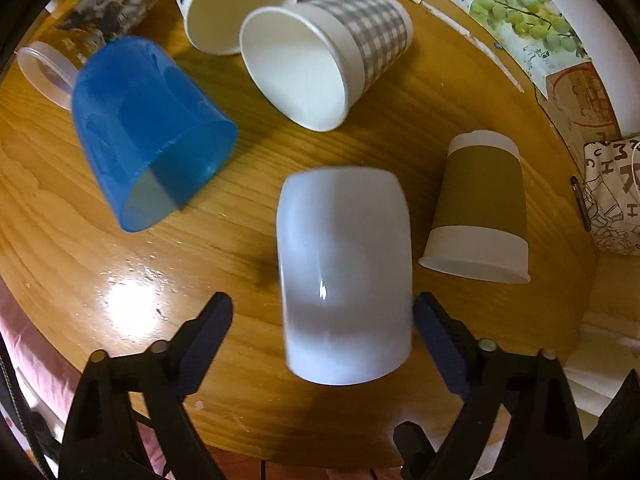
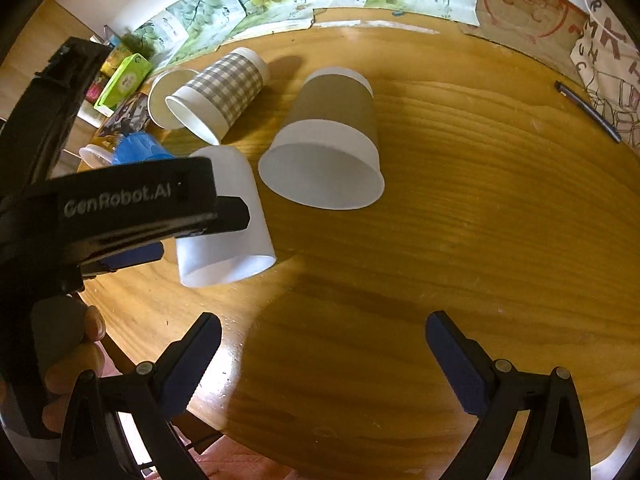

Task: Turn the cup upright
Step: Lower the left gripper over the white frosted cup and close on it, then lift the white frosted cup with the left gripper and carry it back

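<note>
A white cup point(image 1: 344, 272) lies on its side on the round wooden table point(image 1: 160, 248), its mouth toward the table's near edge. My left gripper point(image 1: 324, 312) is open; its fingers straddle the cup without closing on it. The same cup shows in the right wrist view point(image 2: 228, 216), partly behind the left gripper's body. My right gripper point(image 2: 324, 340) is open and empty above bare table near the front edge. A brown-banded paper cup point(image 1: 480, 208) stands upside down just right of the white cup; it also shows in the right wrist view point(image 2: 328, 140).
A blue plastic cup point(image 1: 148, 128) lies tilted at the left. A checked paper cup point(image 1: 328, 56) and another paper cup point(image 1: 236, 4) lie on their sides at the back. A clear lid point(image 1: 44, 72), boxes, a pen point(image 2: 588, 112) and a printed bag point(image 1: 612, 196) line the edges.
</note>
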`<control>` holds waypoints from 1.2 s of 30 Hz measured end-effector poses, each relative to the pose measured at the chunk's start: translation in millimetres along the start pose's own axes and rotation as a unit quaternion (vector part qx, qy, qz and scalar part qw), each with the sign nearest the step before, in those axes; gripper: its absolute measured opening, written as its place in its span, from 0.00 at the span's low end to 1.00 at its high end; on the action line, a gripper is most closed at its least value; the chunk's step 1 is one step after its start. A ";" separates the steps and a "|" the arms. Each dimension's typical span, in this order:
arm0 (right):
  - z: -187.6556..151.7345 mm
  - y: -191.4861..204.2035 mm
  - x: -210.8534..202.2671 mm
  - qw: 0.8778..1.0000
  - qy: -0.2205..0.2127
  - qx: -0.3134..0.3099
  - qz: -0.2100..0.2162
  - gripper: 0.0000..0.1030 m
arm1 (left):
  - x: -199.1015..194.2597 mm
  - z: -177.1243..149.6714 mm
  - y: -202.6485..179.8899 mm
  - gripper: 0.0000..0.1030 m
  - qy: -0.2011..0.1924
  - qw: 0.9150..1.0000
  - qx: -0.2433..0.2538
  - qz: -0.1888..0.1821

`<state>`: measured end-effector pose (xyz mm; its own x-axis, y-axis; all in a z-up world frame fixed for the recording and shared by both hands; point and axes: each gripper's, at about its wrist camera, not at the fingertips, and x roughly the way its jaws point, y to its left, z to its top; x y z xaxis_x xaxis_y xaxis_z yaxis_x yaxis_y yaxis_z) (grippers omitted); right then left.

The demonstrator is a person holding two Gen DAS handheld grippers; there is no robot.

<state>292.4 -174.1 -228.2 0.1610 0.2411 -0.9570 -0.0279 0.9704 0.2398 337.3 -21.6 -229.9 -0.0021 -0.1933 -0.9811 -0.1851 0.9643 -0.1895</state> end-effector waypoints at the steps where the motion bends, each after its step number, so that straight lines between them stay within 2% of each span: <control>1: -1.3 -1.6 0.0 1.000 0.001 0.002 0.001 1.00 | 2.2 0.5 -0.4 0.81 0.005 1.000 0.000 -0.001; 6: -7.6 -10.0 -1.9 1.000 0.002 0.012 0.002 1.00 | 3.9 2.3 -4.8 0.72 0.008 1.000 0.006 0.000; 16: -16.9 -7.6 -4.3 1.000 -0.003 0.022 0.001 1.00 | -3.7 -8.6 -9.3 0.71 0.000 1.000 0.026 0.006; 26: -38.5 3.3 -12.2 0.999 -0.012 0.036 0.008 1.00 | -16.0 -36.3 13.9 0.70 -0.002 0.998 0.061 -0.007; 29: -49.6 10.0 -15.2 0.999 -0.019 0.034 0.024 1.00 | -18.3 -44.3 25.6 0.70 0.001 0.997 0.073 -0.012; 36: -74.2 38.5 -22.9 0.997 -0.056 0.032 0.038 1.00 | -28.1 -66.8 53.9 0.70 0.008 0.994 0.104 -0.018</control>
<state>214.4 -141.3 -209.2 0.2700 0.3084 -0.9121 0.0178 0.9455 0.3250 261.7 23.7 -210.1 -0.0158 -0.2291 -0.9733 0.0220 0.9731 -0.2294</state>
